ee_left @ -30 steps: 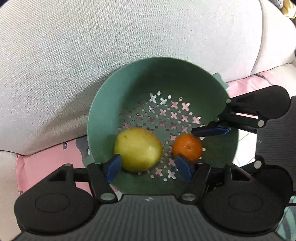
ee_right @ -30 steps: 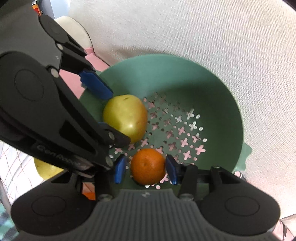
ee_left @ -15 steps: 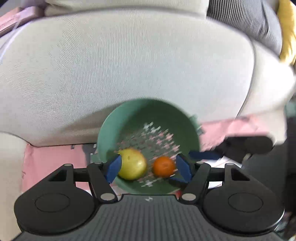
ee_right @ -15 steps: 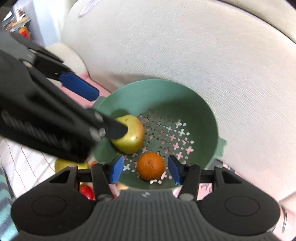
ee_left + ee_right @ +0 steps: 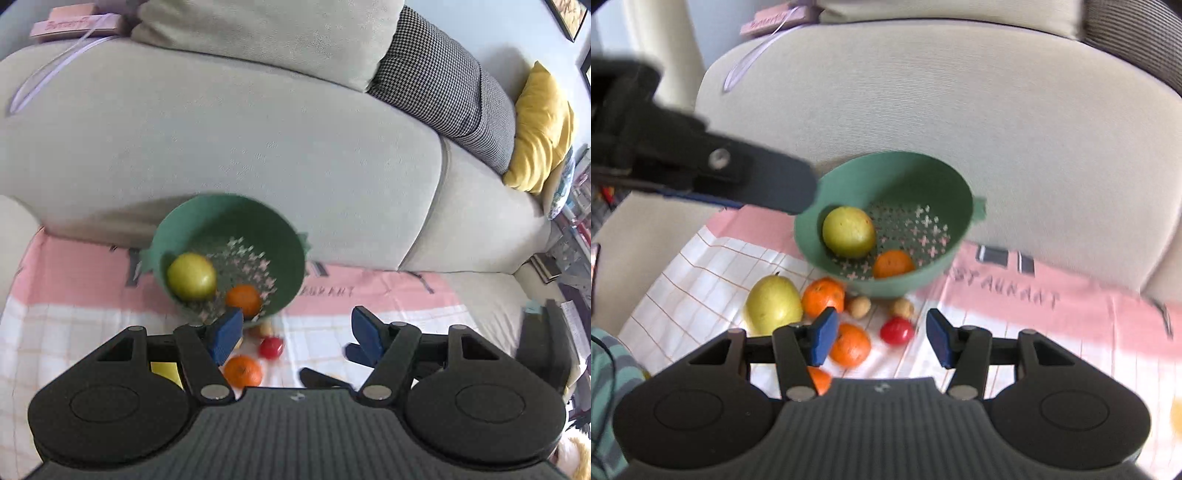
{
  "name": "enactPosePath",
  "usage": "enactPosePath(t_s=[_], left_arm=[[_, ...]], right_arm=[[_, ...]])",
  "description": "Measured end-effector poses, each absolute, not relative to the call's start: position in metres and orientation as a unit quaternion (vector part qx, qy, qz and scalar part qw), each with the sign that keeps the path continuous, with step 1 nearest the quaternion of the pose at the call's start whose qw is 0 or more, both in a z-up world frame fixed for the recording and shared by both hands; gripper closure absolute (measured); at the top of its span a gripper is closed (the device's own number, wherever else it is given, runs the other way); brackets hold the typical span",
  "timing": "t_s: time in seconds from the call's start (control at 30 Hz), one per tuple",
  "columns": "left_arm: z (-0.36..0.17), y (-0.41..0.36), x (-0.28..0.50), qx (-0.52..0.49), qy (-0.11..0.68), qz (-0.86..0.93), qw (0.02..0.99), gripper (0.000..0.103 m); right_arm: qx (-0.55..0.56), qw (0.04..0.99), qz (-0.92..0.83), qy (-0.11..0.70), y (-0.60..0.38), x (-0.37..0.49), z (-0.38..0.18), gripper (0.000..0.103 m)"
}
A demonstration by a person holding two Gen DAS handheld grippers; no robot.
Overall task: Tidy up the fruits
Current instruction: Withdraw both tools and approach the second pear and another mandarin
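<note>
A green perforated colander (image 5: 236,221) (image 5: 923,177) leans against the sofa front, holding a yellow-green apple (image 5: 191,276) (image 5: 849,231) and a small orange (image 5: 243,300) (image 5: 893,263). On the checked cloth in front lie a yellow pear (image 5: 772,303), oranges (image 5: 823,296) (image 5: 849,344), a red fruit (image 5: 897,331) (image 5: 270,347) and small brown fruits (image 5: 859,306). My left gripper (image 5: 297,332) is open and empty, well back from the colander. My right gripper (image 5: 881,334) is open and empty above the loose fruits.
A pink and white checked cloth (image 5: 1034,332) covers the seat. The grey sofa cushion (image 5: 258,129) rises behind the colander. Houndstooth (image 5: 443,85) and yellow (image 5: 539,125) pillows lie at the far right. The left gripper's body (image 5: 683,162) crosses the right wrist view's left side.
Both grippers have pulled back and up from the colander, leaving the apple and orange in it. The loose fruits on the cloth have come into view.
</note>
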State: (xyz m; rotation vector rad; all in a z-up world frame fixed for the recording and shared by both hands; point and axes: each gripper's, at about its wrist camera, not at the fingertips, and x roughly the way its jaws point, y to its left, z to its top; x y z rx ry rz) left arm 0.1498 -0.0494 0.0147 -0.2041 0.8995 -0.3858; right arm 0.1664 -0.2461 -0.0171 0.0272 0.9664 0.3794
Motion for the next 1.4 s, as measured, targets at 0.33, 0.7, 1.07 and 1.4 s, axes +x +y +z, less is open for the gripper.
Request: enactPosePath(t_s=[0.33,0.7,1.07,1.4], left_arm=[[0.005,-0.011,0.102,-0.018,0.416,-0.109,0.902,0.024],[-0.029,0.013,0.093,0.027,0.433,-0.071,0.898,0.024],[-0.060,0.005,0.124,0.017,0.463,-0.096,0.881,0.024],[-0.088,0.001,0.144,0.012,0.477,-0.107,0.872,0.024]], right_arm=[[0.051,0.895,0.137,0.422,-0.233,0.084,-0.017,0.052],[0.038,0.895,0.135,0.424,-0.211,0.057,-0.033,0.052],[0.035,0.882,0.138,0.449,-0.203,0.085,-0.059,0.052],[0.038,0.874,0.138,0.464,-0.196,0.107,-0.081,0.052]])
